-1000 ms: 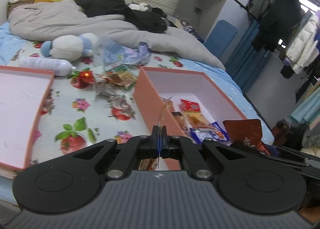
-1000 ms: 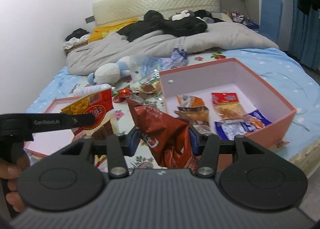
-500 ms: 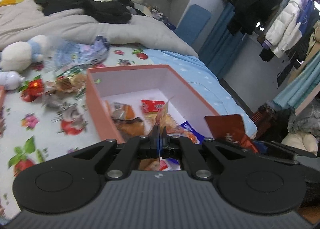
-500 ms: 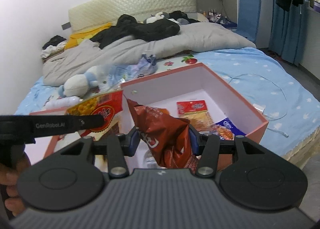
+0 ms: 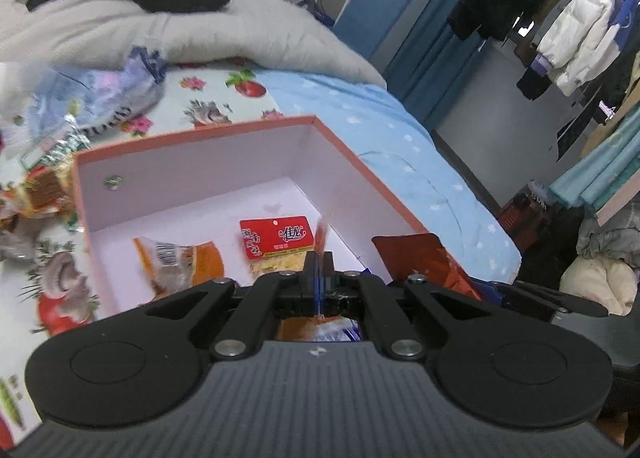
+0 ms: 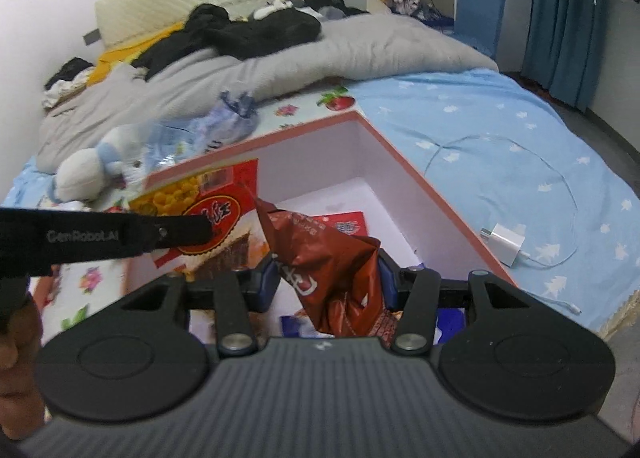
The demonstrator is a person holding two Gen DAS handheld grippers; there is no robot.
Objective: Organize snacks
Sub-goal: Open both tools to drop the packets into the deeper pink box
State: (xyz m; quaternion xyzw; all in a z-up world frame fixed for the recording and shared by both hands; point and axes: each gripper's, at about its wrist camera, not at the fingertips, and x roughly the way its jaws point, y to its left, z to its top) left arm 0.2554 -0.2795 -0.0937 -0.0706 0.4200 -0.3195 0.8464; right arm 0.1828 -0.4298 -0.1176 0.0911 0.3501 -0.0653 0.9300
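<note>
My left gripper is shut on a thin yellow-and-red snack packet, seen edge-on here and face-on in the right wrist view. It hangs over the salmon-pink box, whose white inside holds a red packet and an orange packet. My right gripper is shut on a crumpled dark red snack bag above the same box. That bag shows at the right of the left wrist view. The left gripper reaches in from the left.
Loose snacks and a plastic bag lie on the flowered sheet left of the box. A white charger with its cable lies on the blue sheet to the right. A plush toy and a grey duvet lie behind.
Both grippers have swung right and down with their packets, from beside the box to over it. The box now fills the middle of both views. Neither grip has changed.
</note>
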